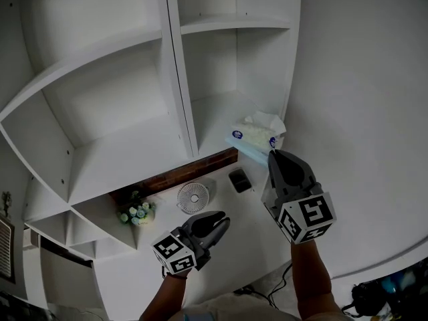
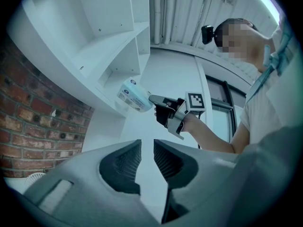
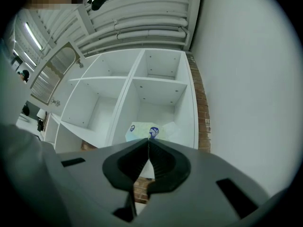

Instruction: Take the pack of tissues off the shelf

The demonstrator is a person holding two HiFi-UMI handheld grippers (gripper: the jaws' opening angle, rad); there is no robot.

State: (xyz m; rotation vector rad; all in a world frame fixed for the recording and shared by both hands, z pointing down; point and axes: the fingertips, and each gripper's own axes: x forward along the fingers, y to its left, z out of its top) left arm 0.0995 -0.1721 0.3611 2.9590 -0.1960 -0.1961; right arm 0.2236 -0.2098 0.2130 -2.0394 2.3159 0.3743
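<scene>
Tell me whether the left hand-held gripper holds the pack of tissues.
No: the left hand-held gripper stands open with nothing between its jaws, well apart from the pack of tissues.

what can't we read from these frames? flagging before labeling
- Print on the pack of tissues: too small in every view.
- Whether the pack rests on the shelf: the right gripper covers its near edge in the head view and the right gripper view.
- Dark flat item below the shelf: head view too dim.
</scene>
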